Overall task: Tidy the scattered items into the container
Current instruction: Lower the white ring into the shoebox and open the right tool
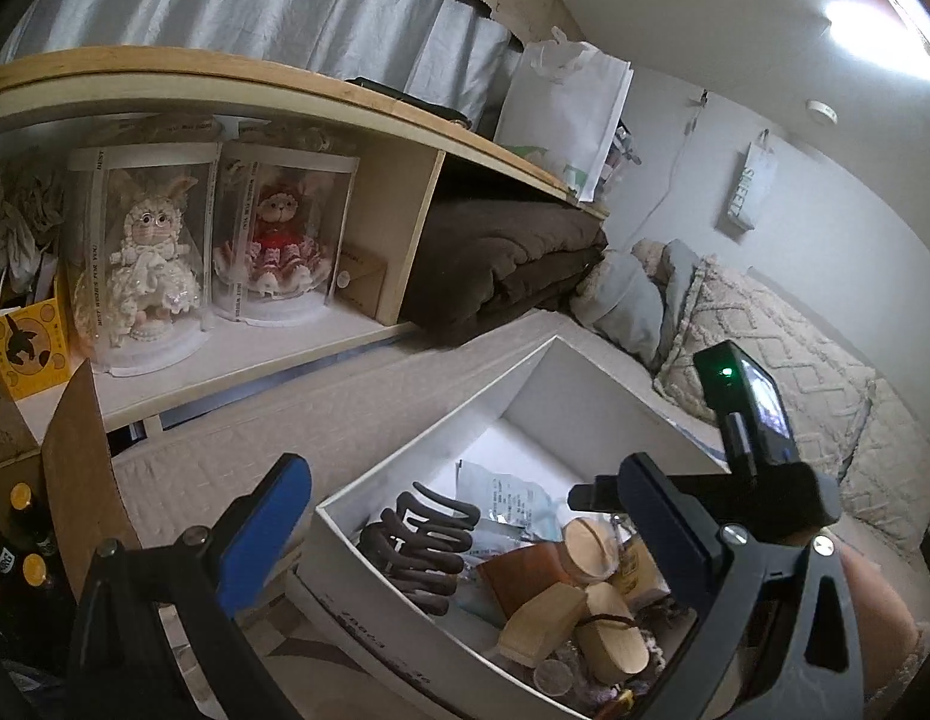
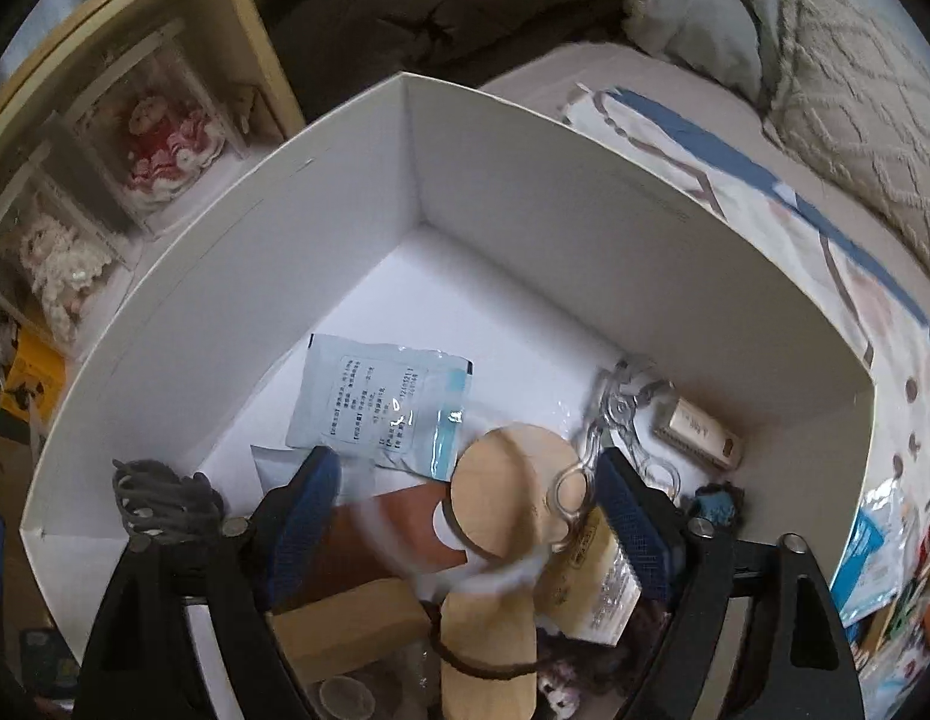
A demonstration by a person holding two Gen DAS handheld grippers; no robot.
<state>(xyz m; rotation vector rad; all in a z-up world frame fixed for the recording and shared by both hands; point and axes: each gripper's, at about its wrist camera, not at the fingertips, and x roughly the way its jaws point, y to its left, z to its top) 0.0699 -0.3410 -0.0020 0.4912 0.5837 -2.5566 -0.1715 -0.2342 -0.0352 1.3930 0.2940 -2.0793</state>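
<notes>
Now right gripper (image 2: 465, 498) jaws wide, empty, above wooden fan (image 2: 501, 498) inside white box (image 2: 525, 180).

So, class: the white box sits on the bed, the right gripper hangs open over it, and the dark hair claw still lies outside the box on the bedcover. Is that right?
Not quite. The dark hair claw already lies inside the white box, near its wall, as the left wrist view shows. The rest holds: the box sits on the bed and the right gripper hangs open over it.
</notes>
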